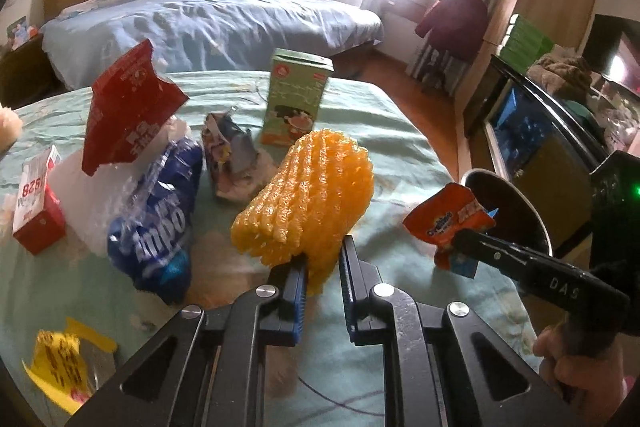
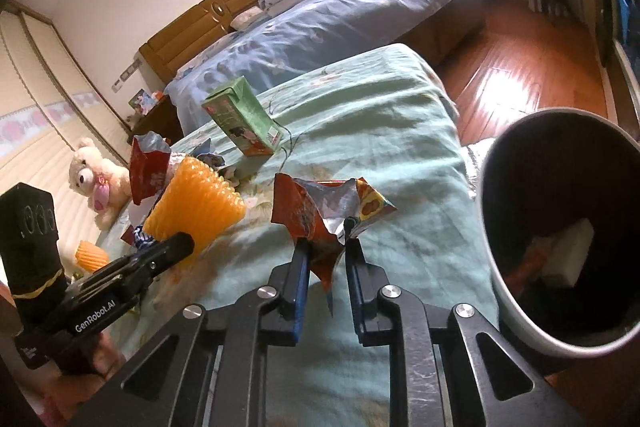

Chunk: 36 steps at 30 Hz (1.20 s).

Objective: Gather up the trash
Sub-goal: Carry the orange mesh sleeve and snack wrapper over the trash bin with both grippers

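Progress stands at an early-to-middle stage, in our judgement. We find the bin at the right edge of the green-covered table, already holding a white block and something orange at its bottom, though we cannot identify either.

Both tools are loaded. The right gripper pinches the torn orange snack wrapper, held above the cloth just beside the bin's rim. The left gripper has its fingers closed against the orange foam net, lifted clear of the cloth as far as we can tell.

Outstanding on the table: red torn packet, blue plastic bag, crumpled foil wrapper, green carton (standing upright), red-and-white box and yellow wrapper at the near corner.

We judge two deposits imminent, six items pending.
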Available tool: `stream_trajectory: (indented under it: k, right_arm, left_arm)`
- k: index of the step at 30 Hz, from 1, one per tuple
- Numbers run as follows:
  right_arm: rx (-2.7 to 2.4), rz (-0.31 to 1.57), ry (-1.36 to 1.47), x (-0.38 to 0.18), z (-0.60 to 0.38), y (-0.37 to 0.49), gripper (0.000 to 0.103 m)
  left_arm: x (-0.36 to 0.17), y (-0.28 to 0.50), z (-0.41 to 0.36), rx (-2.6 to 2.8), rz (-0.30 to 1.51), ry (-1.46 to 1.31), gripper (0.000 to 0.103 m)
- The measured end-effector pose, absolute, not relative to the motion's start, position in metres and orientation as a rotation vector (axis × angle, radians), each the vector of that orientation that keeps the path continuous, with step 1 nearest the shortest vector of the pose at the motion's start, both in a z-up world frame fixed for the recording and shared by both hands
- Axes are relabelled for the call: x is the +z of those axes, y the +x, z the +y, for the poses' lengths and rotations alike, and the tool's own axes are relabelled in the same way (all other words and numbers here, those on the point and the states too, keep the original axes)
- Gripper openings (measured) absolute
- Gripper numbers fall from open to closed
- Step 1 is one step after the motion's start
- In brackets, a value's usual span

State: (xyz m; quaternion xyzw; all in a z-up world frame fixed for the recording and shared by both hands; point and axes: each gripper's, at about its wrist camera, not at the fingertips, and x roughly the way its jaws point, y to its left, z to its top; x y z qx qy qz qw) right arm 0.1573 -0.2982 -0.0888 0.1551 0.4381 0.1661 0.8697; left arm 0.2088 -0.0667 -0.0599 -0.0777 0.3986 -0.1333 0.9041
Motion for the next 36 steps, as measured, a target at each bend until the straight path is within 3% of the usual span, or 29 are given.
stream_trajectory:
  k: [36]
  right_arm:
    - [0.111, 0.826, 0.437, -0.071, -0.43, 0.103, 0.018]
  left_arm:
    - [-0.049, 0.206, -0.205, -0.523, 0.856, 0.007, 0.014]
